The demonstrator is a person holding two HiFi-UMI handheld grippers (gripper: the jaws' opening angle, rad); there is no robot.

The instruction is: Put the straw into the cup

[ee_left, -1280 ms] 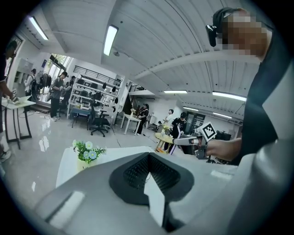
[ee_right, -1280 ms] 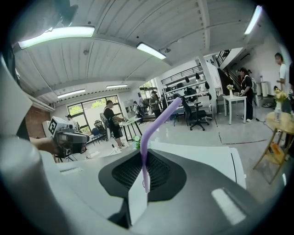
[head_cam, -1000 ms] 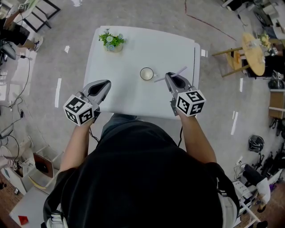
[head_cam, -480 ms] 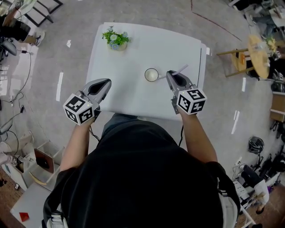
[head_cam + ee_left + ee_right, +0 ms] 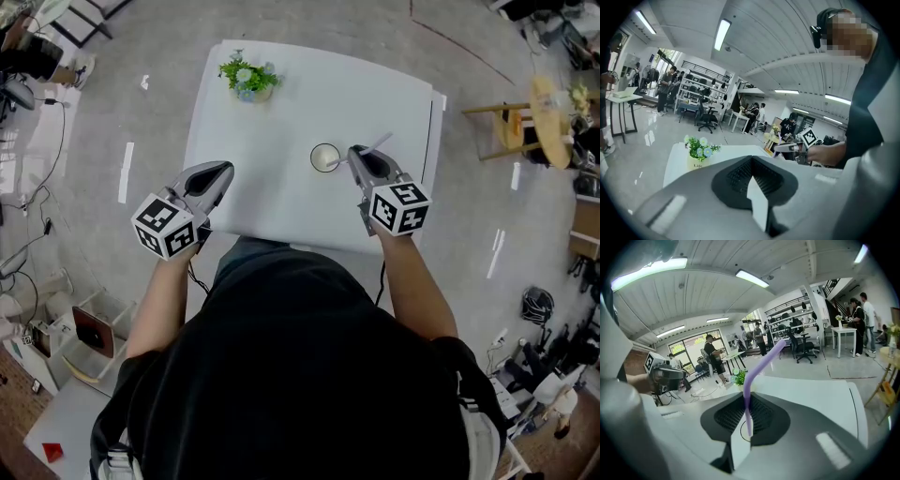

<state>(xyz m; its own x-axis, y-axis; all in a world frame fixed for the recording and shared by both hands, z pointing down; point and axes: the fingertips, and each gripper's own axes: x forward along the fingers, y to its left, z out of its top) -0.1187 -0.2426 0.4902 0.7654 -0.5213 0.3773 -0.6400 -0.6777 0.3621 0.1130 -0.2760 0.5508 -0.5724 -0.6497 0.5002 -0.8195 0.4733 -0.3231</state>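
A white cup [image 5: 325,157] stands near the middle of the white table [image 5: 281,103]. My right gripper [image 5: 357,154] is shut on a pale purple bendy straw [image 5: 378,144], just right of the cup; the straw's lower end points at the cup's rim. In the right gripper view the straw [image 5: 751,380] rises from between the shut jaws and bends to the right, with the cup's rim [image 5: 741,433] seen below it. My left gripper [image 5: 221,174] hangs shut and empty at the table's left front edge.
A small potted plant [image 5: 248,77] with green leaves and pale flowers stands at the table's far left corner. A round wooden side table [image 5: 548,108] is off to the right. Shelves, desks and several people fill the room behind.
The right gripper with the straw has drawn closer to the cup, so the straw's end now reaches its rim. The left gripper has kept its place.
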